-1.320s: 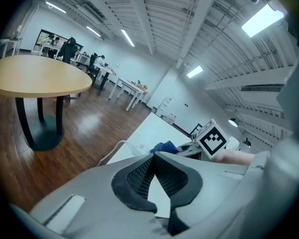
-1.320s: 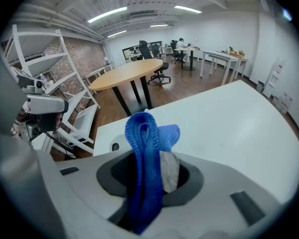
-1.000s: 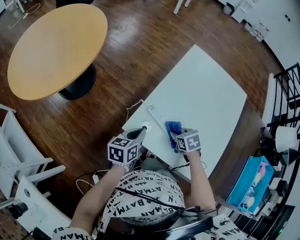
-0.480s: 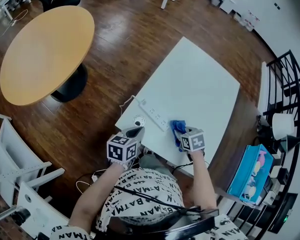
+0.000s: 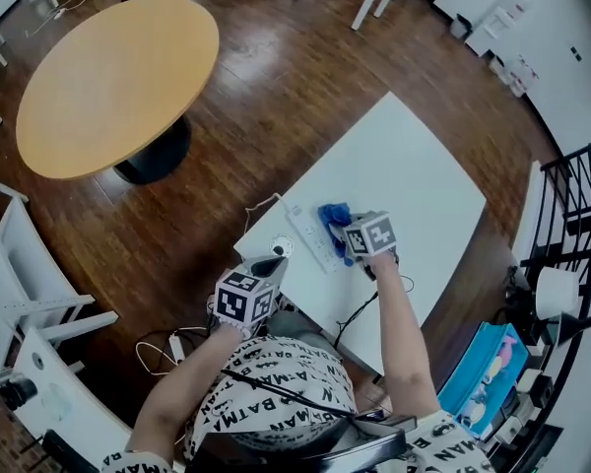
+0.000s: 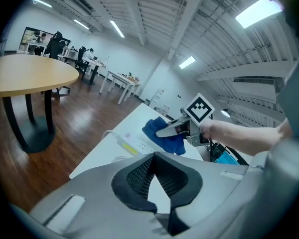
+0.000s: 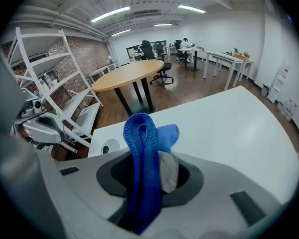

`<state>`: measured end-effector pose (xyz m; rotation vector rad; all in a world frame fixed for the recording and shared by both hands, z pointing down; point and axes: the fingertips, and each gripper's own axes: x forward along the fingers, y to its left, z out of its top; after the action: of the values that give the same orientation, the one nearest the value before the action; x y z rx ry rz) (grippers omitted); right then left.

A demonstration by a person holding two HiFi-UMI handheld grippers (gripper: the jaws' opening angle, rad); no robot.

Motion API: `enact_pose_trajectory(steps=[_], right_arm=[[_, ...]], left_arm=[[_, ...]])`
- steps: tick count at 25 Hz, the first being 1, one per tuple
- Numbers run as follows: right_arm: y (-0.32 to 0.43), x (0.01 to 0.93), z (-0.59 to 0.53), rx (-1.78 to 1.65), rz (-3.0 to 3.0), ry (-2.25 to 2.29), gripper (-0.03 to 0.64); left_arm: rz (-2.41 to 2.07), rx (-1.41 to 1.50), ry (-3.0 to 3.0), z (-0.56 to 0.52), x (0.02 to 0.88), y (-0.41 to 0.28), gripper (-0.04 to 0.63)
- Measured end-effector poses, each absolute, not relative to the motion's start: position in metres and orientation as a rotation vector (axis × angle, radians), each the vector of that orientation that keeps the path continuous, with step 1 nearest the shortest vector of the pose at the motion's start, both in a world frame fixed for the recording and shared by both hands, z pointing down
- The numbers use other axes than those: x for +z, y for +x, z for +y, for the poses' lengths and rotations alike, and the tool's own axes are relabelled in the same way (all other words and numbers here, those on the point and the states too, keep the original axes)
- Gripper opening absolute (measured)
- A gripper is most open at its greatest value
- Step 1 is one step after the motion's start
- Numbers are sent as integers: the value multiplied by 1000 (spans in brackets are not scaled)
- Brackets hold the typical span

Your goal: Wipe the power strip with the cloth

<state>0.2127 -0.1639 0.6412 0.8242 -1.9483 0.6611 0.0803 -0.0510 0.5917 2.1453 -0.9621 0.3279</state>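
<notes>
A white power strip (image 5: 309,237) lies near the white table's (image 5: 414,185) left edge; in the left gripper view the power strip (image 6: 131,144) shows a yellow label. My right gripper (image 5: 342,233) is shut on a blue cloth (image 5: 332,218), which rests against the strip's far side. The cloth (image 7: 142,148) fills the right gripper's (image 7: 148,159) jaws and hides the strip in that view. My left gripper (image 5: 275,261) hovers at the table's near corner, jaws shut and holding nothing. From the left gripper (image 6: 154,158), the cloth (image 6: 163,136) is ahead.
A small white round disc (image 5: 283,248) sits beside the strip's near end. The strip's cable (image 5: 260,209) runs off the table's left edge. A round wooden table (image 5: 118,82) stands at upper left, white shelving (image 5: 25,264) at left, a black rack (image 5: 574,200) at right.
My right gripper has carried the cloth away from the table's near edge and up against the power strip. The left gripper has stayed near the table's corner.
</notes>
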Motion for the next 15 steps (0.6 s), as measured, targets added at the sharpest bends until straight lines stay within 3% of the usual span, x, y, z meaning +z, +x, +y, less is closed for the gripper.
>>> enact_pose_trajectory(steps=[15], right_arm=[[175, 687, -199, 641, -1908, 549, 127]], left_arm=[[-1082, 298, 2012, -49, 610, 56, 0]])
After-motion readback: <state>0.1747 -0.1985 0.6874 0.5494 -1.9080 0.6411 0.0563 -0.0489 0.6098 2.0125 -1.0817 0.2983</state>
